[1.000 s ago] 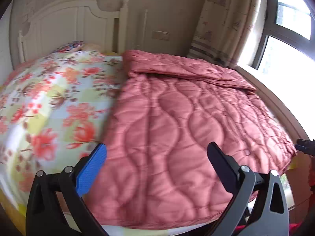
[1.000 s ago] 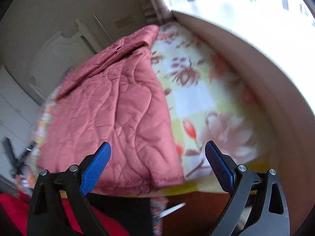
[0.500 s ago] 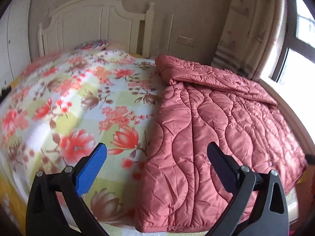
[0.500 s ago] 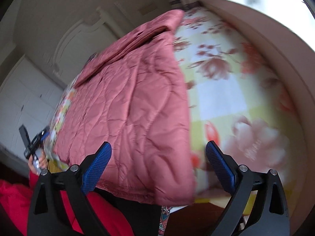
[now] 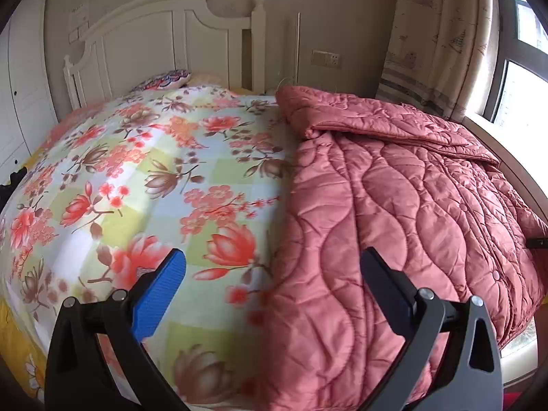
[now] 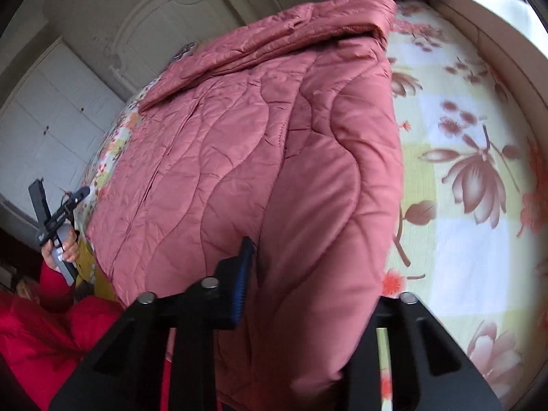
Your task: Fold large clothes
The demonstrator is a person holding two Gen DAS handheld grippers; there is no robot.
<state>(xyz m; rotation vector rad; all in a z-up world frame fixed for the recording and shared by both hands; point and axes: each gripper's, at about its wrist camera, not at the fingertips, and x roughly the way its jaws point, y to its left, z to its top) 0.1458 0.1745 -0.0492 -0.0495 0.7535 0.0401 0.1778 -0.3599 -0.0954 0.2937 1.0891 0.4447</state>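
Observation:
A large pink quilted coat (image 5: 394,205) lies spread on the right side of a bed with a floral sheet (image 5: 154,178). Its top part is folded over near the headboard. My left gripper (image 5: 270,274) is open and empty above the bed's near edge, over the coat's left border. In the right wrist view the coat (image 6: 257,144) fills the middle. My right gripper (image 6: 308,274) is shut on the coat's near hem; the blue left finger (image 6: 244,267) presses the fabric and the right finger is hidden under it. The left gripper (image 6: 58,212) shows at the far left, held in a hand.
A white headboard (image 5: 154,41) and a patterned pillow (image 5: 164,80) stand at the bed's far end. A curtain (image 5: 438,34) and a window ledge (image 5: 507,144) run along the right. White wardrobe doors (image 6: 51,120) are on the left. The person wears red sleeves (image 6: 41,325).
My right gripper has closed on the coat's near hem, having been open. My left gripper has swung left, so more floral sheet shows, and it stays open.

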